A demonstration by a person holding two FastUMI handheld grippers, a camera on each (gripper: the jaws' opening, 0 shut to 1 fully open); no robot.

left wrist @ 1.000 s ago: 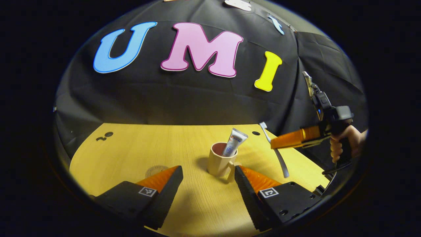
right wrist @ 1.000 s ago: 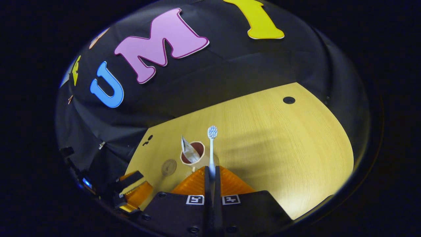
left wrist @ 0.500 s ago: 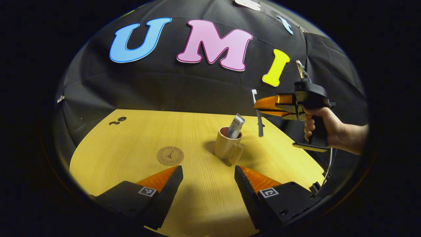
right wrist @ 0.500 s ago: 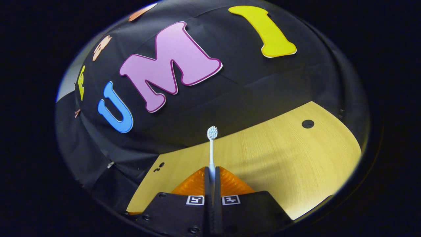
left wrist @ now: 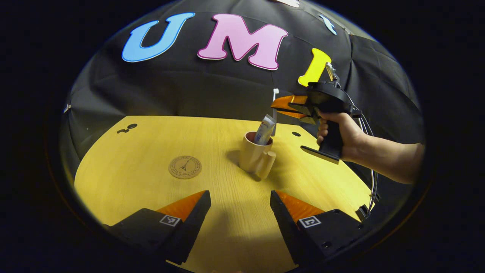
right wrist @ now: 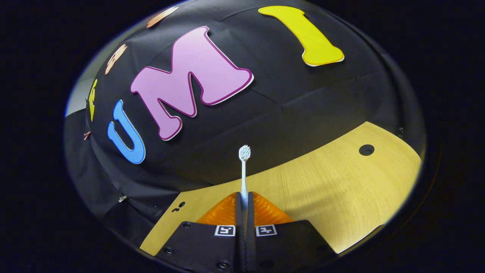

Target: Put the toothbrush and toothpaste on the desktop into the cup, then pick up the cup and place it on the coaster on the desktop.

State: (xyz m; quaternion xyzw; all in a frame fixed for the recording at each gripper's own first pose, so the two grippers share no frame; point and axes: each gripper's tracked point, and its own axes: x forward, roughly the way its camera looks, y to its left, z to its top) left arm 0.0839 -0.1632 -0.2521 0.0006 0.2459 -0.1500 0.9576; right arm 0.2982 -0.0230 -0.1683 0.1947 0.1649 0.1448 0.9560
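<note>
Cup point(left wrist: 253, 156): beige, reddish inside. Toothpaste point(left wrist: 264, 130): white, blue print. Toothbrush point(right wrist: 243, 170): white. Coaster point(left wrist: 185, 167): tan, dark tower motif. Desktop point(left wrist: 144, 151): yellow woodgrain. Gripper fingers point(left wrist: 184, 204): orange, ribbed.

The left gripper view looks from low over the near edge of the desktop point(left wrist: 125, 182), facing the booth wall, with the left gripper point(left wrist: 240, 212) framing its bottom and its fingers spread. It takes in the cup point(left wrist: 254, 156), the coaster point(left wrist: 185, 167) and, farther off to the right, the right gripper point(left wrist: 279, 108) in a hand point(left wrist: 337, 132) above the cup. The right gripper view rides high and tilted, aimed upward at the wall, with the toothbrush point(right wrist: 243, 170) standing straight ahead of the lens, close. Both views share the desktop's far part, with its round hole point(left wrist: 296, 134) point(right wrist: 366, 149), the wall and the toothbrush point(left wrist: 275, 99)
</note>
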